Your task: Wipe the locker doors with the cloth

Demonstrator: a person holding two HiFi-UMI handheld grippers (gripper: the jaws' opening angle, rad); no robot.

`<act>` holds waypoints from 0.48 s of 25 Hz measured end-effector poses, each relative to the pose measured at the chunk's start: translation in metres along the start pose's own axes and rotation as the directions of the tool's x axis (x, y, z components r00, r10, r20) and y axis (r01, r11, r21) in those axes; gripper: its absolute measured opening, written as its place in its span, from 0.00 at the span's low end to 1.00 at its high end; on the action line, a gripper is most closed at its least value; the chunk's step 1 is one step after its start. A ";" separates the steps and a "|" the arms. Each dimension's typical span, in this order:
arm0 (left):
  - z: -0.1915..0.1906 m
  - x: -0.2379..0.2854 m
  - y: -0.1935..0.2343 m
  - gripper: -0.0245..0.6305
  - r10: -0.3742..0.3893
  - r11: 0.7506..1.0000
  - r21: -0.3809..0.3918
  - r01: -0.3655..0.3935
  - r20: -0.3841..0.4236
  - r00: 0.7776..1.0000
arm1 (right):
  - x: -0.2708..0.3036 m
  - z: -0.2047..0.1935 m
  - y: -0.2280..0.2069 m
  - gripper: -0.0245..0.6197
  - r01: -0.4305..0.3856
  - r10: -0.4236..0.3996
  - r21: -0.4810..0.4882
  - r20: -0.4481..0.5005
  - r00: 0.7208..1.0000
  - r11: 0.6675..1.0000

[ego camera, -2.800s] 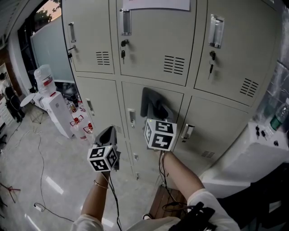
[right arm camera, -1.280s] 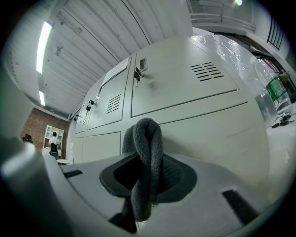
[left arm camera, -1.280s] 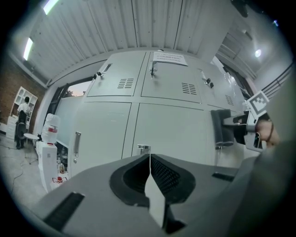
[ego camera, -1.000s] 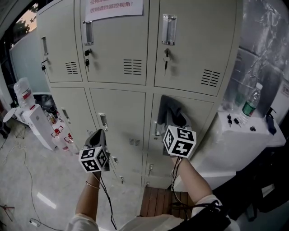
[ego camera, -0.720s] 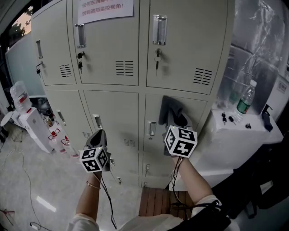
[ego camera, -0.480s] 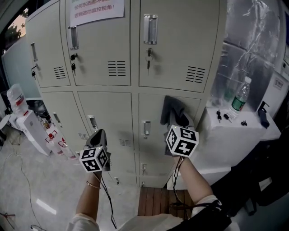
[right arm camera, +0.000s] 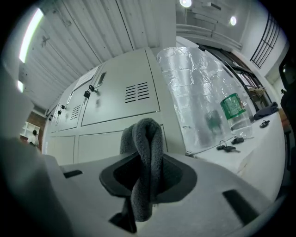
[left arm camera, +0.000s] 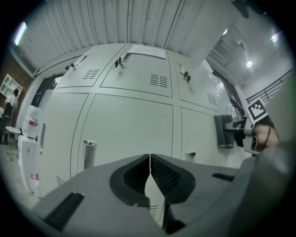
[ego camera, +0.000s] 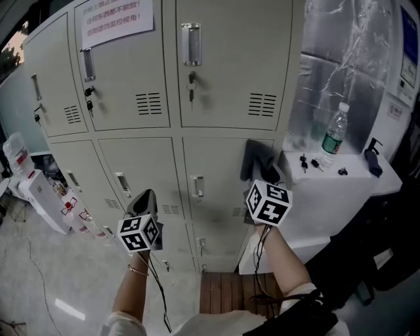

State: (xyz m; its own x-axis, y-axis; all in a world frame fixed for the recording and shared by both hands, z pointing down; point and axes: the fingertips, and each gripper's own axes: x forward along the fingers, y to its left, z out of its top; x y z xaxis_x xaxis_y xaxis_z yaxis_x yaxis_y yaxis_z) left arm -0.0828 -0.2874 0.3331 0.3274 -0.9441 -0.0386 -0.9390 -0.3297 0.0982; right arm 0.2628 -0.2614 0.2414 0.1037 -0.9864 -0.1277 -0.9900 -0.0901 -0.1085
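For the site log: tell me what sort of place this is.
Probably a workplace locker area: a bank of grey metal lockers with keys in doors, a printed notice on one, a water dispenser nearby.

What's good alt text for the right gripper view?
The right gripper is shut on a folded grey cloth, held up before beige locker doors. At right, a water bottle and keys sit on a white counter.

Glossy grey floor (ego camera: 39,275), wood slat mat (ego camera: 226,292) in middle. White surface (ego camera: 341,190) on R w/ bottle (ego camera: 336,129) at back edge, plastic sheet (ego camera: 341,59) behind. Ceiling lights (right arm camera: 186,3) on.
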 end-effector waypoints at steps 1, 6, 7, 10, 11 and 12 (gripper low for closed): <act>-0.001 0.001 -0.004 0.05 -0.004 1.000 -0.001 0.004 -0.001 1.000 | -0.001 0.001 -0.005 0.17 0.009 -0.009 -0.004 0.000 1.000 1.000; -0.002 0.008 -0.022 0.05 -0.027 1.000 -0.005 0.027 -0.001 1.000 | -0.004 0.005 -0.026 0.17 0.052 -0.051 -0.023 0.007 0.999 0.998; -0.002 0.009 -0.025 0.05 -0.031 1.000 -0.005 0.031 -0.002 1.000 | -0.004 0.006 -0.030 0.17 0.059 -0.059 -0.026 0.007 0.998 0.998; -0.004 0.012 -0.033 0.05 -0.039 0.999 -0.008 0.039 -0.005 0.999 | -0.007 0.007 -0.040 0.17 0.079 -0.079 -0.030 0.009 0.997 0.996; -0.005 0.012 -0.035 0.05 -0.042 0.999 -0.009 0.042 -0.006 0.999 | -0.007 0.007 -0.043 0.17 0.084 -0.084 -0.030 0.009 0.996 0.996; -0.006 0.013 -0.038 0.05 -0.044 0.999 -0.010 0.044 -0.007 0.999 | -0.008 0.007 -0.045 0.17 0.087 -0.087 -0.030 0.009 0.996 0.996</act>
State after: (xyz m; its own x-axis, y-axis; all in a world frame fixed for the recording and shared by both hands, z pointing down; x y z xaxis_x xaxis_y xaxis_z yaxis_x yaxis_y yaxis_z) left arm -0.0426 -0.2871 0.3347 0.3694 -0.9286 -0.0358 -0.9225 -0.3711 0.1062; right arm 0.3077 -0.2484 0.2400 0.1905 -0.9735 -0.1268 -0.9795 -0.1799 -0.0901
